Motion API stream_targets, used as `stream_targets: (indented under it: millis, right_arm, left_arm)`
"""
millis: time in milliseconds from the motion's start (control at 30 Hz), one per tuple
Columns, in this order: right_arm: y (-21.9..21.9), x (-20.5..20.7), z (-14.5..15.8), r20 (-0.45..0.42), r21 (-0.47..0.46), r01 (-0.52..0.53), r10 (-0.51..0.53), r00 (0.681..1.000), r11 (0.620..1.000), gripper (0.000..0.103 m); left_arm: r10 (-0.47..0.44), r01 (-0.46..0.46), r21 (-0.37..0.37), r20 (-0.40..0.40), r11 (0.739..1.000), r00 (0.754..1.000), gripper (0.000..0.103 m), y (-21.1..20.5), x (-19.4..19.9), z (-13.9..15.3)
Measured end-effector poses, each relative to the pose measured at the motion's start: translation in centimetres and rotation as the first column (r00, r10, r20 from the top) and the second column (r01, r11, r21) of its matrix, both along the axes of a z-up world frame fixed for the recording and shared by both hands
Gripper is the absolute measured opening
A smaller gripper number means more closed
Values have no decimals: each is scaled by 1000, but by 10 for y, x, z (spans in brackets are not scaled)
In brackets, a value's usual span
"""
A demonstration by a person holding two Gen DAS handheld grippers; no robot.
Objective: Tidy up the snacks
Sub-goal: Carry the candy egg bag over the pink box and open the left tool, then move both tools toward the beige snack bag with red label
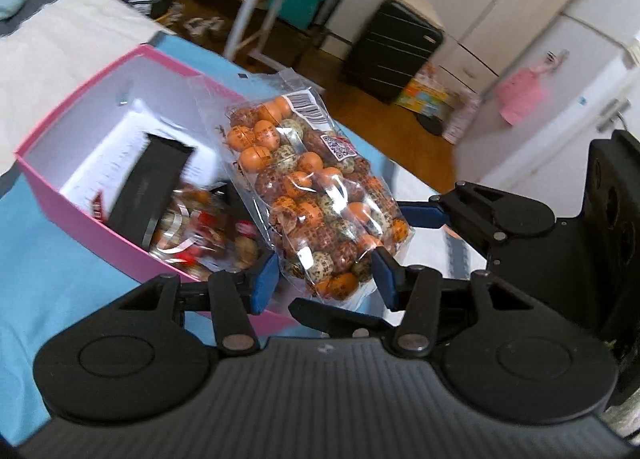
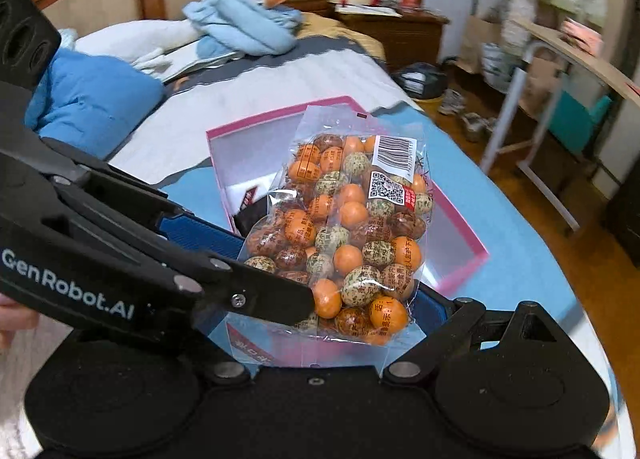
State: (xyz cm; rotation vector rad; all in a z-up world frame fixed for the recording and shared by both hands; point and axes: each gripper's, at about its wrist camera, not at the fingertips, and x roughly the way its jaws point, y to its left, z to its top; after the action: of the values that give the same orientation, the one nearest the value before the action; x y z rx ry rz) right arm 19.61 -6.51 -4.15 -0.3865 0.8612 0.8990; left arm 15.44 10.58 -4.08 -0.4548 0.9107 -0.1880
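A: Both grippers, left gripper (image 1: 326,279) and right gripper (image 2: 360,279), are clamped on the candy bag (image 1: 316,195), held beyond the fingertips above the pink box (image 1: 80,195).

B: If released unevenly, the rim could be caught and the bag tipped out.

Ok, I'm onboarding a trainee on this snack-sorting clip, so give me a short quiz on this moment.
1. True or false: the pink box is empty.
2. The clear bag of egg-shaped snacks is: A) lying in the box, B) held up between the left gripper's fingers, C) on the floor.
3. What colour is the cloth under the box?
Key: 1 false, it holds a black packet and another snack bag; 2 B; 3 blue.
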Motion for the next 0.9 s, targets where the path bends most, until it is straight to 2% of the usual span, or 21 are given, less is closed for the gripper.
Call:
stream_targets:
  millis: [200, 300, 367, 467, 500, 667, 900]
  right_arm:
    - [31, 31, -17, 13, 10, -80, 79, 997, 997, 96]
    - [46, 45, -27, 3, -25, -119, 119, 993, 993, 96]
    - [58, 49, -36, 37, -68, -132, 135, 990, 989, 97]
    - [70, 48, -52, 90, -163, -75, 90, 992, 984, 97]
    - [71, 45, -55, 102, -172, -69, 87, 991, 983, 97]
    - [51, 21, -45, 159, -168, -23, 50, 986, 986, 97]
    - [-20, -20, 4, 118, -83, 58, -48, 992, 995, 97]
  left_arm:
    - [88, -88, 5, 4, 996, 996, 50, 33, 21, -20]
    - [144, -144, 23, 4, 989, 990, 51, 41, 30, -28]
    - [185, -185, 77, 8, 980, 983, 55, 42, 33, -32]
    - [222, -226, 242, 47, 944, 974, 55, 38, 36, -32]
    - [220, -225, 251, 48, 942, 974, 55, 38, 36, -31]
    - [198, -207, 203, 67, 957, 978, 55, 40, 26, -22]
    - [99, -111, 178, 74, 978, 992, 61, 11, -7, 6]
